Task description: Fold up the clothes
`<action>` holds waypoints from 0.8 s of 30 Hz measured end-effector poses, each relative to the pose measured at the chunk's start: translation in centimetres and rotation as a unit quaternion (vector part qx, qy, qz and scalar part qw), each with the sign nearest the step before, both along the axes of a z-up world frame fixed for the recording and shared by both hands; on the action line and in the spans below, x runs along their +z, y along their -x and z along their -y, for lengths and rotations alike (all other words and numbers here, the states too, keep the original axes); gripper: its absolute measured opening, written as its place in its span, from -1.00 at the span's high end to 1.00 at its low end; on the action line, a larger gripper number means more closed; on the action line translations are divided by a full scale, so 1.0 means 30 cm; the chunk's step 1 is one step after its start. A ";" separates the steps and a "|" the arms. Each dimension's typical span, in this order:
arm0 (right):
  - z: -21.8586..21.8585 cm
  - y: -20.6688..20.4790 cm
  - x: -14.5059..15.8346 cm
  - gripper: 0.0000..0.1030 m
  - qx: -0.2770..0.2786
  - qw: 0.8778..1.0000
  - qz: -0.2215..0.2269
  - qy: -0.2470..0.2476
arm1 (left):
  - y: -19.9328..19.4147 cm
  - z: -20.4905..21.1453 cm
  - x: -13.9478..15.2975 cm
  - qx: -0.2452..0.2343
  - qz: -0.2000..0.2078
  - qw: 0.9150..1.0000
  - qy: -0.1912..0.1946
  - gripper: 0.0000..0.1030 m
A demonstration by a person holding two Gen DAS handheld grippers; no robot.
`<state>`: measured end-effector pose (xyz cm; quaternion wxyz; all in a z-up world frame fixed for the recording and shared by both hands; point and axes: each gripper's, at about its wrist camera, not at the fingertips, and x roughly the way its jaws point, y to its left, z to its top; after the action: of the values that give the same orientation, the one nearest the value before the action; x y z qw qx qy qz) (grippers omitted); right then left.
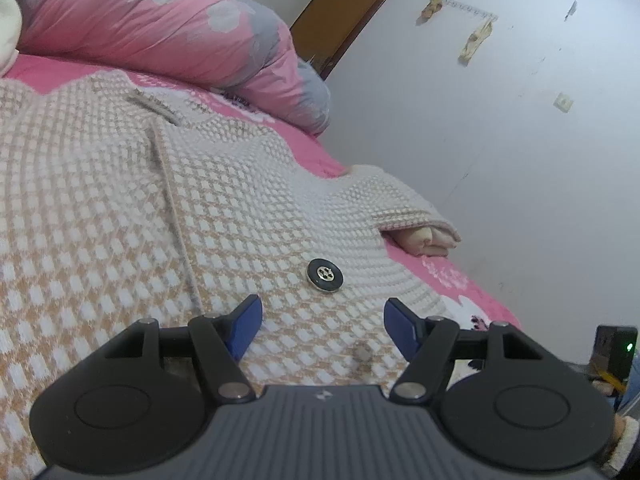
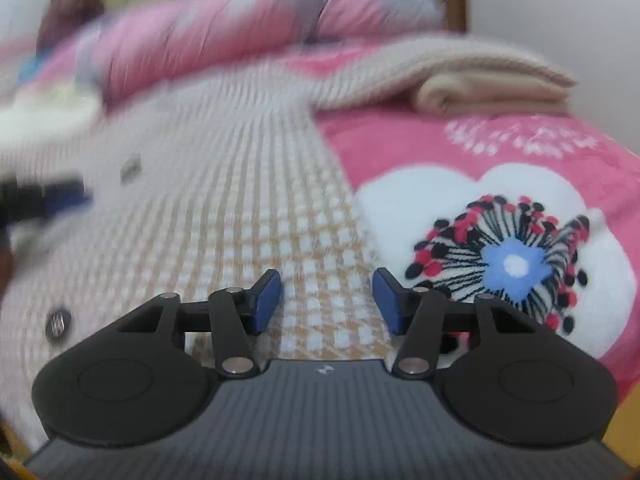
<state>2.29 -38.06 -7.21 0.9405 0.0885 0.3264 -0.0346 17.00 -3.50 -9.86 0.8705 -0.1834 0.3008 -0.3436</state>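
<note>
On the bed (image 1: 308, 148), a checked coat (image 1: 120, 216) lies spread flat with both grippers over it.

Left gripper (image 1: 323, 322) hovers above the coat front, its 2 blue jaws apart with nothing between them; 1 dark button (image 1: 323, 275) sits just ahead of them. Right gripper (image 2: 326, 300) is over the coat's right edge (image 2: 312, 240), jaws apart and gripping nothing, beside a white flower (image 2: 500, 256) printed on the pink bed cover (image 2: 400, 144). One sleeve (image 2: 440, 60) lies folded near the far side of the bed, its cream lining (image 2: 480, 92) showing. A pink and grey quilt (image 1: 160, 24) is bunched beyond the coat, against the white wall (image 1: 500, 140). The right view is blurred.
</note>
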 end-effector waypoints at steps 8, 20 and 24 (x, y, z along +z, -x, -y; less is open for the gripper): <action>-0.081 0.098 0.190 -0.04 -0.023 0.999 0.040 0.022 | 0.215 0.018 0.177 0.016 0.089 0.995 -0.048 -0.50; -0.188 0.146 0.109 -0.31 -0.001 1.000 -0.004 0.016 | 0.356 0.033 0.121 0.004 0.035 0.992 -0.120 -0.60; -0.136 0.259 0.185 -0.80 -0.038 0.998 0.057 0.010 | 0.348 -0.018 0.174 0.030 0.028 0.995 -0.090 -0.73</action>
<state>-5.48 -33.99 -1.67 0.9564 0.0933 0.2679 -0.0687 6.57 -2.97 -4.65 0.9014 -0.1038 0.3003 -0.2942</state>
